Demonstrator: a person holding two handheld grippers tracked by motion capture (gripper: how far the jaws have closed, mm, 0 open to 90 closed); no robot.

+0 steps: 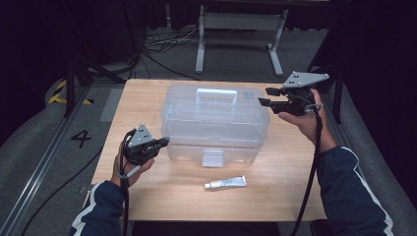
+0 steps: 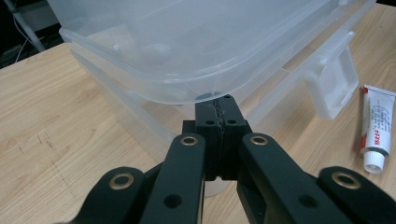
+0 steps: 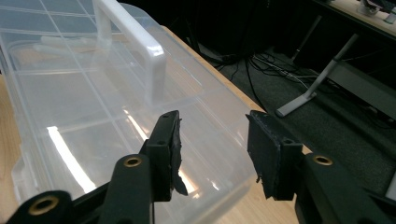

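A clear plastic storage box (image 1: 216,123) with a lid, a white handle (image 1: 216,95) and a front latch (image 1: 213,158) stands in the middle of the wooden table (image 1: 147,98). My left gripper (image 1: 164,141) is shut, and its tips (image 2: 221,105) touch the lid's rim at the box's near left corner. Nothing shows between its jaws. My right gripper (image 1: 265,97) hovers open at the box's far right corner, with its jaws (image 3: 215,140) over the lid's edge and nothing between them. A small white tube (image 1: 226,183) lies on the table in front of the box.
The table's right edge lies close under my right hand. Beyond the far edge are a dark floor with cables (image 1: 162,42) and a grey metal frame (image 1: 241,29). A rail and a painted "4" (image 1: 81,138) lie on the floor at the left.
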